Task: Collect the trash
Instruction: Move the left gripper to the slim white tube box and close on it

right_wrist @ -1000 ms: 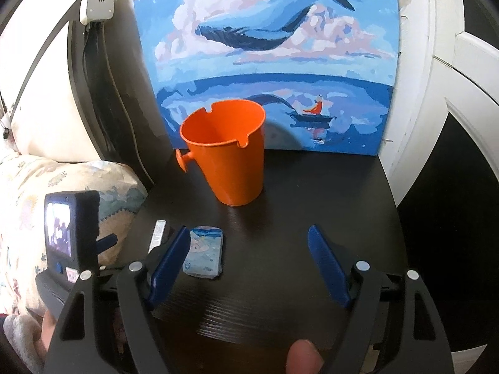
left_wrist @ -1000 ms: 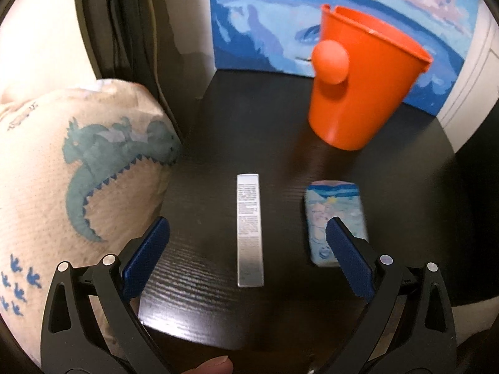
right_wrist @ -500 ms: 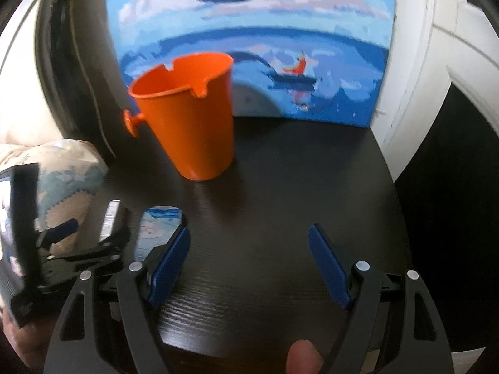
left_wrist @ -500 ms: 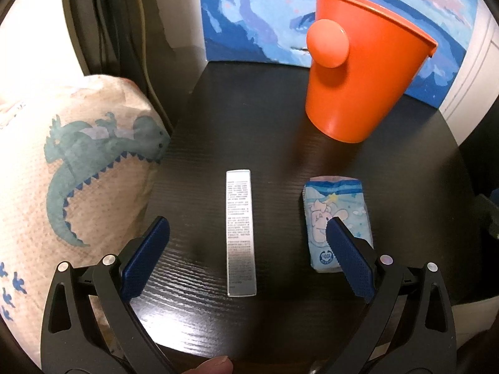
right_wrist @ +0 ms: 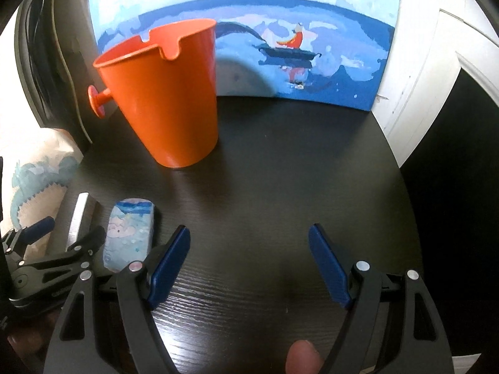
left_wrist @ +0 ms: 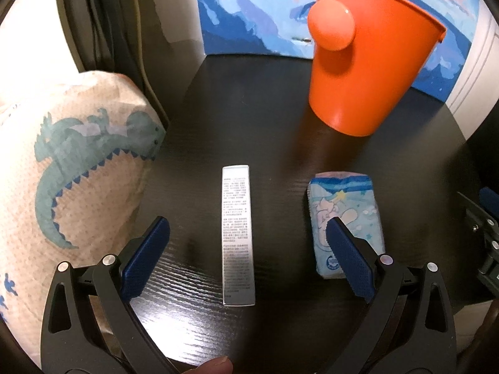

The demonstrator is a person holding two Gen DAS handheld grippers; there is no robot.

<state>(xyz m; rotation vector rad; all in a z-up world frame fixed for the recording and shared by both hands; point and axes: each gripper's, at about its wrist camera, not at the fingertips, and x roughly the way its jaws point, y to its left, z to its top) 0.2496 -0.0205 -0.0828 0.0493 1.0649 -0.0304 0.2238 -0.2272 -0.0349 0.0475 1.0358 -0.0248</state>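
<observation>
A long silver box with small print [left_wrist: 238, 233] lies on the dark table [left_wrist: 249, 131], straight between the open fingers of my left gripper [left_wrist: 248, 257]. A blue tissue pack [left_wrist: 344, 221] lies to its right, partly behind the right finger. An orange bucket [left_wrist: 365, 71] stands upright beyond them. In the right wrist view my right gripper [right_wrist: 249, 265] is open and empty over bare table, with the tissue pack [right_wrist: 129, 233] and the silver box [right_wrist: 78, 218] to its left and the bucket [right_wrist: 168, 103] ahead left. The left gripper [right_wrist: 59, 243] shows there around the box.
A dinosaur-print pillow [left_wrist: 71, 187] presses against the table's left edge. A blue sea painting [right_wrist: 280, 31] leans against the wall behind the bucket. Dark cables [left_wrist: 118, 31] hang at the back left. A white door frame [right_wrist: 430, 71] stands right of the table.
My left gripper has moved forward and down, so the silver box now lies between its fingers. My right gripper has moved forward and lower toward the table, bringing the bucket closer.
</observation>
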